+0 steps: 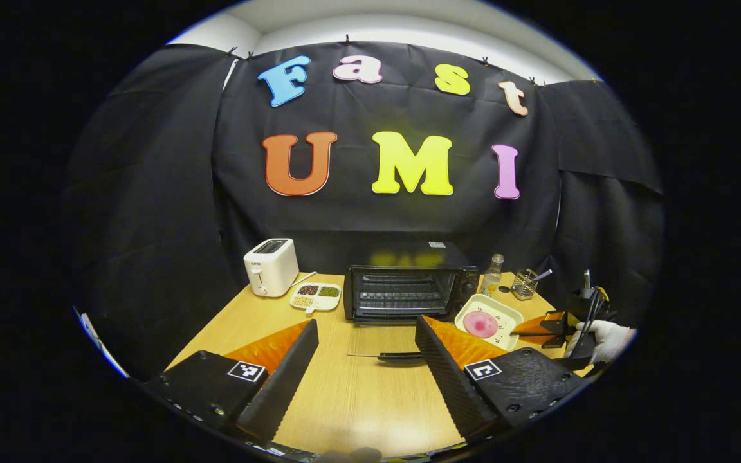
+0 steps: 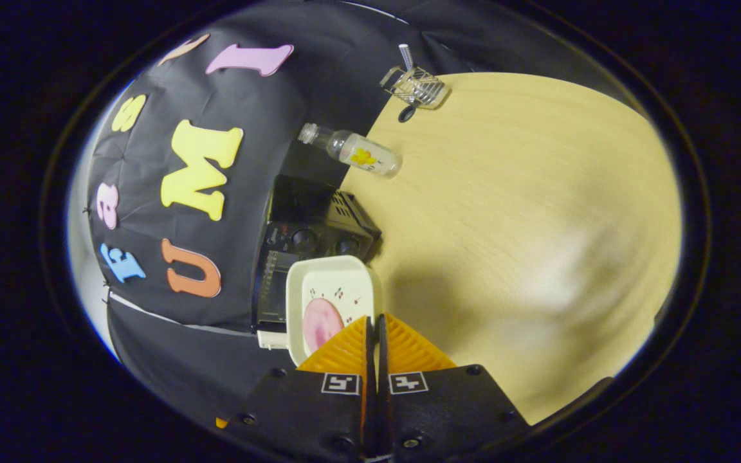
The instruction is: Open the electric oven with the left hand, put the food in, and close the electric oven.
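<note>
The black electric oven stands at the back of the wooden table with its glass door folded down flat and the handle toward me. My left gripper is open and holds nothing, hovering in front of the door. To the right of the oven is a white plate carrying a pink round of food. My right gripper, held by a gloved hand, is shut on the plate's rim. In the right gripper view its fingers pinch the plate beside the oven.
A white toaster and a divided dish of grains sit left of the oven. A clear bottle and a wire holder stand at the back right. Bare tabletop spreads to the right.
</note>
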